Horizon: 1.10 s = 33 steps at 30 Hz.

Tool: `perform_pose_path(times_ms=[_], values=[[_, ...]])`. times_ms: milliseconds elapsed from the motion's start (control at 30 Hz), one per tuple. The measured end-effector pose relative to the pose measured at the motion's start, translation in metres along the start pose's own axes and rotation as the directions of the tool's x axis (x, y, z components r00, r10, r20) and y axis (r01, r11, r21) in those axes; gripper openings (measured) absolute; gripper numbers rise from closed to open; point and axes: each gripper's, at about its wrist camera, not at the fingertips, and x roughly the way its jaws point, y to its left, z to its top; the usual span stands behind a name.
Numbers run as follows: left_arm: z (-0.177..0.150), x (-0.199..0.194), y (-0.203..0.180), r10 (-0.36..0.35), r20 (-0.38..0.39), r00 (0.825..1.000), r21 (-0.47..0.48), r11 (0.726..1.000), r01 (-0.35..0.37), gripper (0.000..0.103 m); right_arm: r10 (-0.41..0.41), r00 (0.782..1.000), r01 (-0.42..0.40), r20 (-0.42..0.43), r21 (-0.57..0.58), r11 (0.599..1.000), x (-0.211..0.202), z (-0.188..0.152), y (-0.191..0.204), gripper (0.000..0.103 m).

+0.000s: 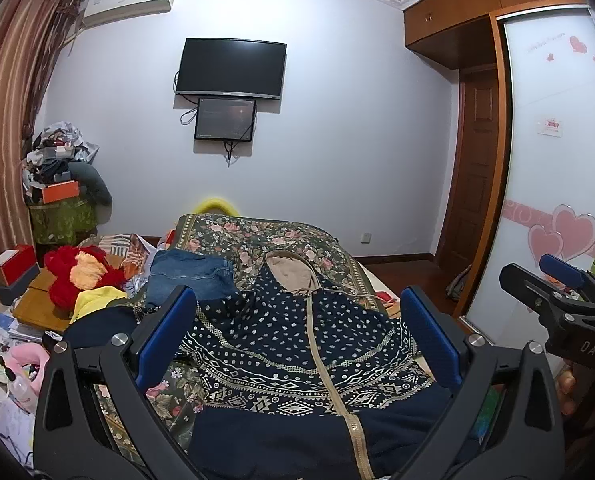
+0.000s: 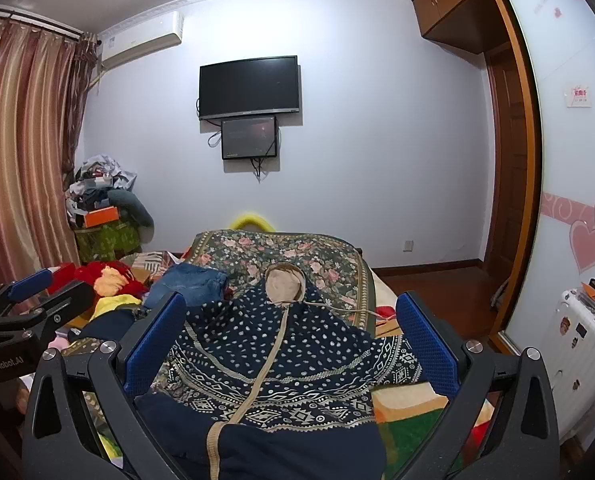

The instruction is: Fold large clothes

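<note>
Right gripper open above patterned hoodie on bed

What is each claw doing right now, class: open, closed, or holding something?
Left claw: open, holding nothing, above the navy patterned hoodie.
Right claw: open, holding nothing, above the same hoodie.

Left gripper with jaws spread wide, blue pads facing inward, nothing between them. Right gripper likewise spread and empty, level beside the left, both pointing forward, apart from each other.
</note>
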Motion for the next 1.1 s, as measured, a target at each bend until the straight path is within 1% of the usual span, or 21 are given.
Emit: perform_pose_path(times_ms=[167, 333, 500, 600, 700, 800, 900, 967, 1033, 1100], values=[[0.0, 0.013, 0.008, 0.011, -0.005, 1.0, -0.002, 1.0, -0.011, 0.103, -0.01, 1.0, 0.01, -0.029, -0.001, 1.0, 0.01, 0.0, 0.001, 0.103], [0.004, 0.031, 0.026, 0.02, -0.012, 1.0, -0.023, 1.0, -0.02, 0.103, -0.018, 0.997, 0.017, -0.071, -0.014, 1.0, 0.03, -0.002, 0.001, 0.103], [0.006, 0.06, 0.058, 0.062, -0.034, 0.998, -0.069, 0.996, -0.064, 0.103, -0.022, 0.993, 0.018, -0.12, -0.032, 0.999, 0.06, -0.001, 0.006, 0.103], [0.005, 0.081, 0.085, 0.123, -0.058, 0.991, -0.109, 0.986, -0.129, 0.103, -0.019, 0.988, 0.013, -0.153, -0.041, 0.999, 0.081, -0.003, 0.008, 0.103], [0.002, 0.105, 0.116, 0.205, -0.091, 0.974, -0.158, 0.963, -0.218, 0.103, -0.021, 0.98, 0.011, -0.196, -0.053, 0.999, 0.105, -0.008, 0.01, 0.103], [-0.004, 0.127, 0.148, 0.258, -0.132, 0.957, -0.186, 0.942, -0.279, 0.103, -0.017, 0.969, 0.002, -0.245, -0.06, 0.998, 0.134, -0.013, 0.011, 0.103], [-0.012, 0.147, 0.181, 0.346, -0.161, 0.924, -0.17, 0.913, -0.372, 0.103, -0.013, 0.956, -0.006, -0.292, -0.066, 0.998, 0.163, -0.018, 0.011, 0.103], [-0.018, 0.161, 0.204, 0.388, -0.177, 0.905, -0.151, 0.898, -0.414, 0.103, 0.0, 0.946, -0.019, -0.324, -0.054, 0.998, 0.183, -0.021, 0.01, 0.103], [-0.024, 0.172, 0.222, 0.401, -0.205, 0.893, -0.135, 0.892, -0.431, 0.103, 0.023, 0.934, -0.036, -0.356, -0.03, 0.999, 0.203, -0.023, 0.007, 0.103], [-0.035, 0.187, 0.246, 0.412, -0.25, 0.876, -0.115, 0.886, -0.449, 0.103, 0.026, 0.925, -0.035, -0.38, -0.016, 0.999, 0.224, -0.024, 0.006, 0.103]])
